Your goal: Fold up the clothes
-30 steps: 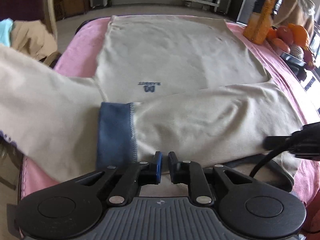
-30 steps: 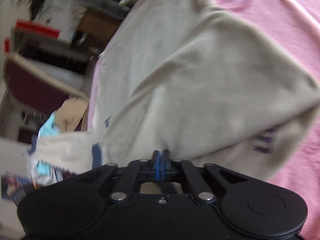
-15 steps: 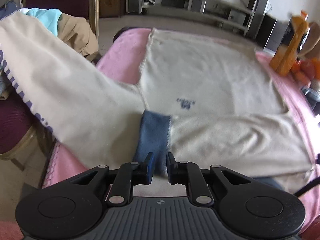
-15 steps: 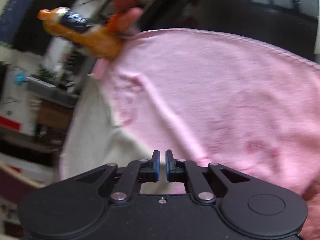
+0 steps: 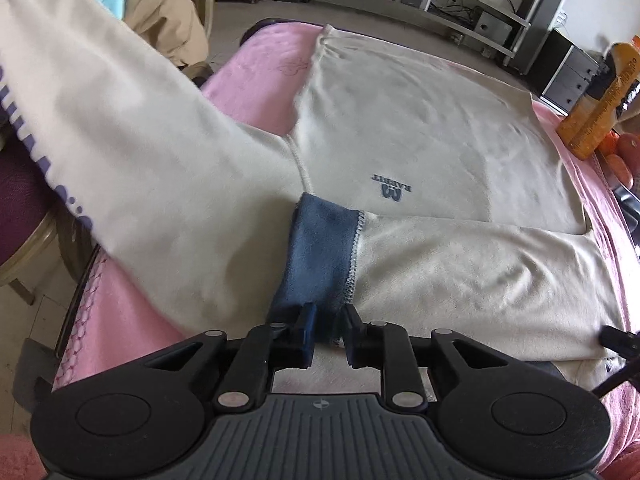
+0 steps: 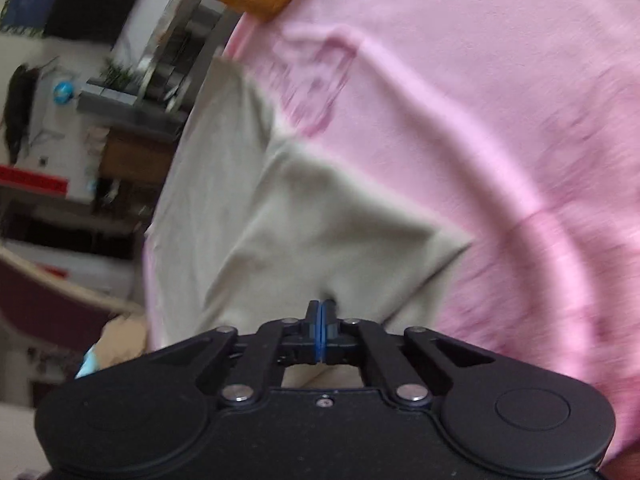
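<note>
One pink blanket (image 5: 256,76) covers the work surface, likely padding for the fold. On it a beige sweatshirt (image 5: 420,120) lies flat, hem toward twelve o'clock, logo near centre, so the body is already smoothed. Its sleeve (image 5: 480,276) at three o'clock is laid crosswise over the chest; the other sleeve (image 5: 120,140), toward ten o'clock, hangs off the blanket edge over a chair (image 5: 20,220), so that fold looks not yet done. The blue cuff (image 5: 324,248) of the folded sleeve sits at six o'clock, running into the left gripper (image 5: 327,334); its jaws are opening, a modest gap, the cuff's end between them, whether the pads press it I cannot tell. Right gripper (image 6: 321,330) is closed tight, pads meeting; beige cloth bunches at the tips, apparently pinched near the garment's edge, though blur leaves that unsure. An orange bottle (image 5: 596,112) stands at two o'clock, clear of the cloth.
</note>
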